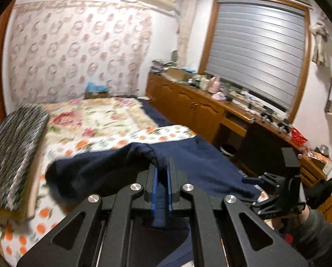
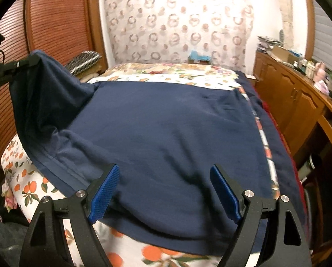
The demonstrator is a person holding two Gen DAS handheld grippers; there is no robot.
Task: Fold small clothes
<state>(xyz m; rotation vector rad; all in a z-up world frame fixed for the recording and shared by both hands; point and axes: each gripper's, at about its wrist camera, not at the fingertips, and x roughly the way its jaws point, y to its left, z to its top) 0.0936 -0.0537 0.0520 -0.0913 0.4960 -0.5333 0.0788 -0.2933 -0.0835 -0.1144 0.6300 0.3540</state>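
Your left hand-held gripper [image 1: 162, 166] clamps the navy garment [image 2: 166, 133], lifting its corner off the bed [image 2: 161, 255]; your right hand-held gripper [image 2: 166, 175] gapes over its near hem.

You have a navy blue garment [image 2: 166, 133] on a white, orange-fruit-patterned bed sheet [image 2: 25, 182]; your tongs' pads [image 2: 103, 191] are blue.

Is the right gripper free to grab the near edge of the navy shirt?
Probably yes. The right gripper is open just above the navy shirt, nothing lies between them, and the left gripper holds another part.
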